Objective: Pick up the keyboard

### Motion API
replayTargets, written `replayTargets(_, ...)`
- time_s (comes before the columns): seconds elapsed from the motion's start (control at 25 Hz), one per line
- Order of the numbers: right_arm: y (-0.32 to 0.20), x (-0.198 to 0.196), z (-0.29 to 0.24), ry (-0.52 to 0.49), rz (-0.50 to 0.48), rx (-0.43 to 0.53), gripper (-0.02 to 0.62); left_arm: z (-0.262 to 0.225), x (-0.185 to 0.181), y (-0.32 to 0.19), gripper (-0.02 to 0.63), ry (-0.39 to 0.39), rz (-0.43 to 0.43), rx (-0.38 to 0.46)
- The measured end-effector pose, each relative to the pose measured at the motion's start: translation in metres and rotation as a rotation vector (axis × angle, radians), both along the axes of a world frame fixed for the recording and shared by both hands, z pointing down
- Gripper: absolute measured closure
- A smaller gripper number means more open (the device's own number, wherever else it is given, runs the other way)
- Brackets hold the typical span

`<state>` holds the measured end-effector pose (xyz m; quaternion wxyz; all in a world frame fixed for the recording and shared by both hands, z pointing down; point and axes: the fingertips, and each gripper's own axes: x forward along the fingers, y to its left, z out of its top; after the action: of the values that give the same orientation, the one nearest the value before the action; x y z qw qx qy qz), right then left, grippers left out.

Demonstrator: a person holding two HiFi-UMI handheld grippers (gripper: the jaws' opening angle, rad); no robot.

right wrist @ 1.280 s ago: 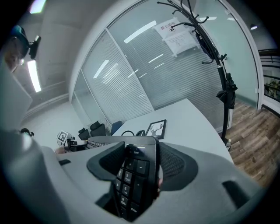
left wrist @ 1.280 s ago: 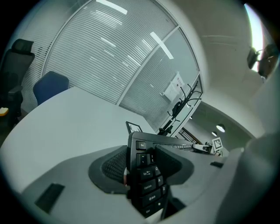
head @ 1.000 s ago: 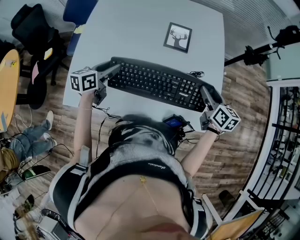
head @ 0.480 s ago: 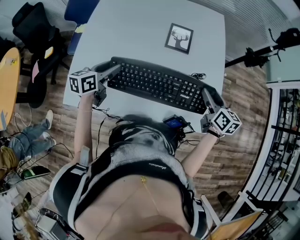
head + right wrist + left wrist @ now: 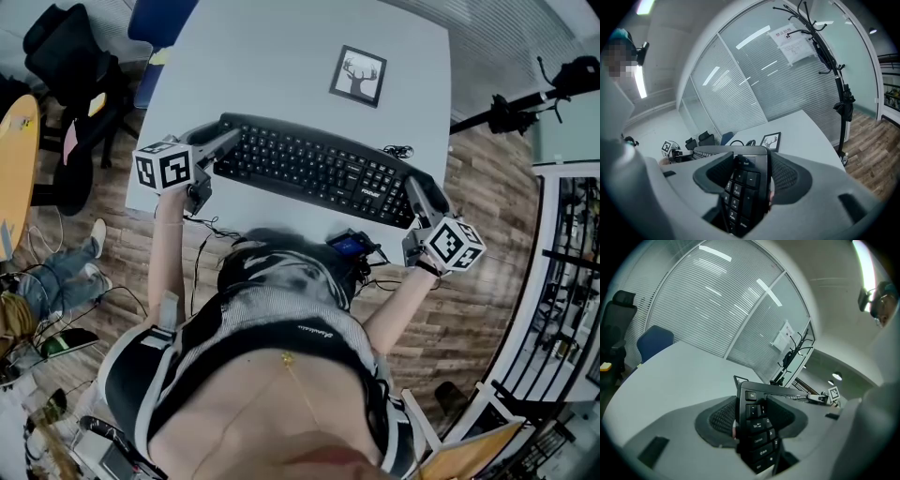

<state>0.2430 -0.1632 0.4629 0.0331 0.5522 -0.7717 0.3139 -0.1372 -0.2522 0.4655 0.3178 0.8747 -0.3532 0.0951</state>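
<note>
Hardly anything has shifted in the last second; only the right gripper (image 5: 412, 187) has slid a touch nearer the person. It is clamped on the right end of the keyboard (image 5: 314, 169), and the left gripper (image 5: 225, 142) is clamped on the left end. The keyboard runs along the near edge of the table (image 5: 281, 56), with a framed picture (image 5: 357, 75) near the far edge.

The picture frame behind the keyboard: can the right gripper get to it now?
Probably not at once. The right gripper is shut on the right end of the keyboard. Nothing lies on the table between it and the picture frame, so only that grip holds it back.
</note>
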Motion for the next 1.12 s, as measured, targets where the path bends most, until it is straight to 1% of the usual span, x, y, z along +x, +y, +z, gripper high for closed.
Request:
replayTargets(0.4,-0.0031,-0.0042,-0.0025,0.004,-0.010,0.000,0.354,-0.0019,-0.0056,0.0012,0.417,-0.001,-0.016,0.004)
replayTargets(1.12,-0.0009,-0.0032,-0.0026,-0.004,-0.007,-0.001,0.354,-0.0037,-0.0042,0.0020,0.417,-0.004,-0.015,0.007)
